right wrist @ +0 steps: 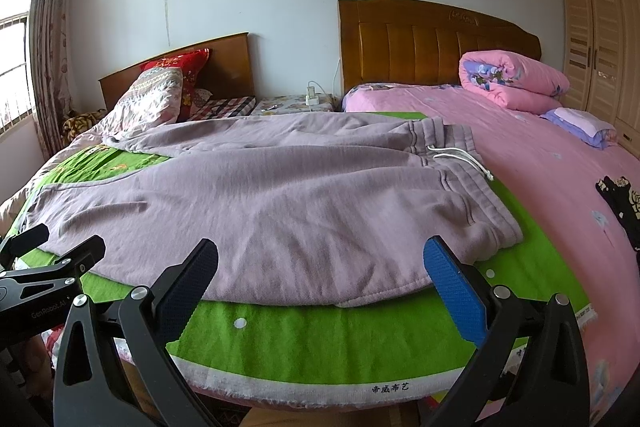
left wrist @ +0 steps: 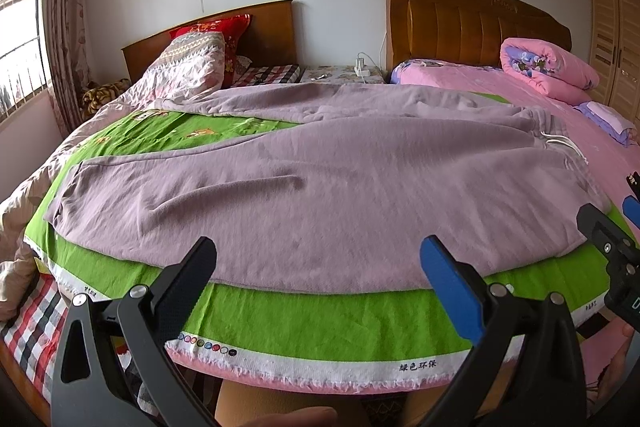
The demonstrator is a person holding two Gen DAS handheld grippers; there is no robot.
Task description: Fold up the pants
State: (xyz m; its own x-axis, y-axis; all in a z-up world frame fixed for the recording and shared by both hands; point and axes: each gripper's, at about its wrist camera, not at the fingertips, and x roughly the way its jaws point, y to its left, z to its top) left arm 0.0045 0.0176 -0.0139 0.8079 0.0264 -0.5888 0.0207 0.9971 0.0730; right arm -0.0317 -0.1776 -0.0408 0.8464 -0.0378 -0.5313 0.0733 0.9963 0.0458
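Lilac sweatpants [left wrist: 320,195] lie spread flat on a green cloth [left wrist: 320,323] on the bed, legs pointing left, waistband with a white drawstring [right wrist: 460,155] at the right. My left gripper [left wrist: 318,279] is open and empty, just in front of the pants' near edge. My right gripper [right wrist: 320,279] is open and empty, in front of the pants [right wrist: 260,207] near the waistband end. The right gripper also shows at the right edge of the left wrist view [left wrist: 612,227]; the left gripper shows at the left of the right wrist view [right wrist: 48,251].
A rolled pink quilt [right wrist: 512,79] and a folded purple pillow [right wrist: 580,123] lie at the back right by a wooden headboard [right wrist: 432,39]. A black patterned cloth [right wrist: 620,199] lies at the right. A second bed with pillows [left wrist: 196,63] stands at the left.
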